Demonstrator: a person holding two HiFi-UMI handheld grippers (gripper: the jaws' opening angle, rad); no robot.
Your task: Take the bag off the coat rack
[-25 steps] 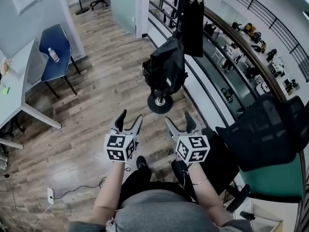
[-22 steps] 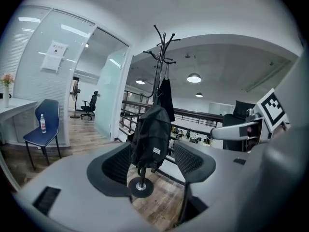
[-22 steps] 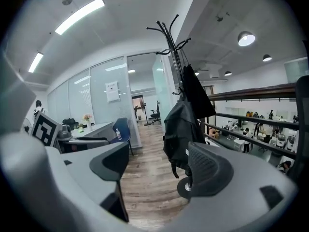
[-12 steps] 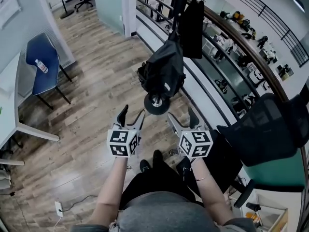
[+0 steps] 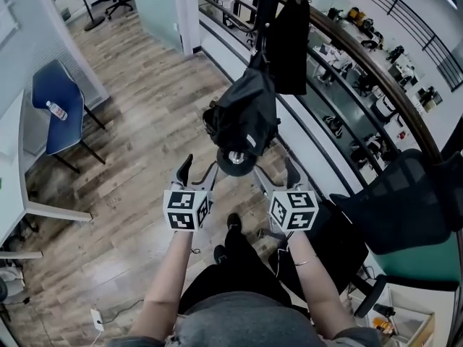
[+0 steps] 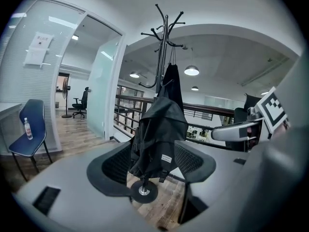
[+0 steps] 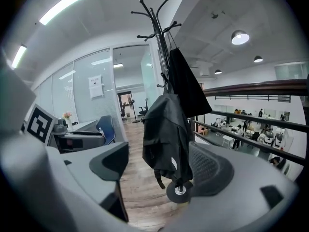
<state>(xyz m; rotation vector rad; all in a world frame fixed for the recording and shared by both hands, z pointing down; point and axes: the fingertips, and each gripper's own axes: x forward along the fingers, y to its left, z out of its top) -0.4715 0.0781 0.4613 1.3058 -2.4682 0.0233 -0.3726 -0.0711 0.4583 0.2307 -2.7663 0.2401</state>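
Observation:
A black backpack [image 5: 244, 114] hangs from a black coat rack [image 5: 269, 6], above the rack's round base [image 5: 235, 161]. A second dark bag or garment [image 5: 291, 33] hangs higher on the rack. The backpack [image 6: 158, 137] is centred beyond the jaws in the left gripper view, and the backpack [image 7: 165, 141] shows the same way in the right gripper view. My left gripper [image 5: 195, 174] and right gripper [image 5: 273, 177] are side by side just short of the base, both open and empty, not touching the bag.
A railing with glass [image 5: 340, 107] runs behind the rack over a lower floor. A black mesh office chair [image 5: 405, 208] stands at the right. A blue chair [image 5: 54, 107] with a bottle [image 5: 55, 110] and a white desk [image 5: 14, 165] are at the left. Wooden floor [image 5: 145, 121] lies between.
Both grippers and the person have moved closer to the coat rack; the backpack now looms nearer. Jaws stay open.

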